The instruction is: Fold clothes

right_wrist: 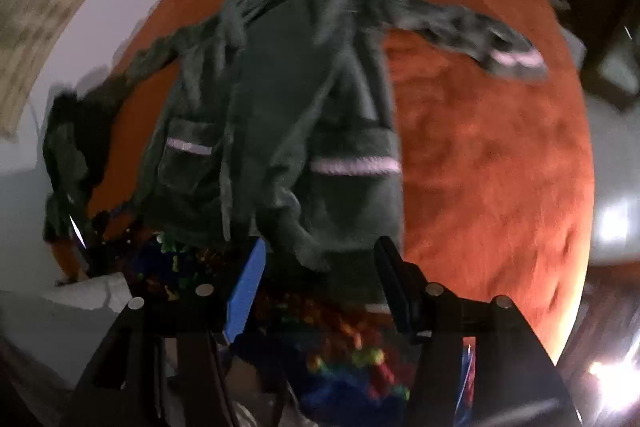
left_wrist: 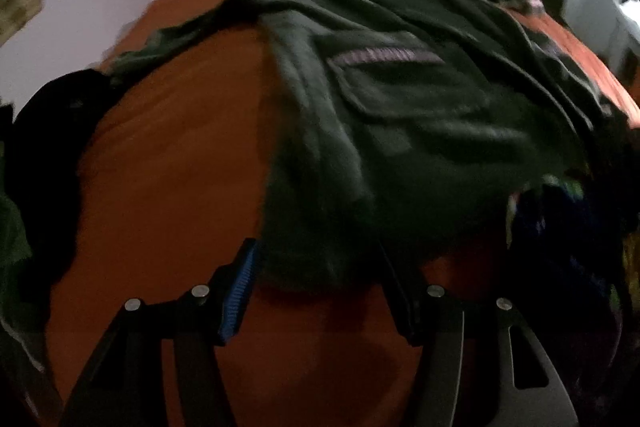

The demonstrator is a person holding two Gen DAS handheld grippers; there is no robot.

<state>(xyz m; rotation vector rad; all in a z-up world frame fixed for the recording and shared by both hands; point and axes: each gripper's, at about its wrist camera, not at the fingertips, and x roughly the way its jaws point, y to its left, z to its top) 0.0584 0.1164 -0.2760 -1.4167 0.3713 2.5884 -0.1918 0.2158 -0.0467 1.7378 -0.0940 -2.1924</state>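
Far left in the right wrist view, a crumpled dark green garment (right_wrist: 64, 163) lies at the edge of the orange bedcover (right_wrist: 492, 155). Next along, the fuzzy dark green robe with pale pink pocket stripes (right_wrist: 280, 115) lies spread on that cover, sleeves flung out, and its hem reaches down between the spread fingers of the left gripper (left_wrist: 316, 259), jaws wide apart, nothing pinched. The right gripper (right_wrist: 320, 255) gapes open just below the robe's hem, above a multicoloured patterned cloth (right_wrist: 352, 359).
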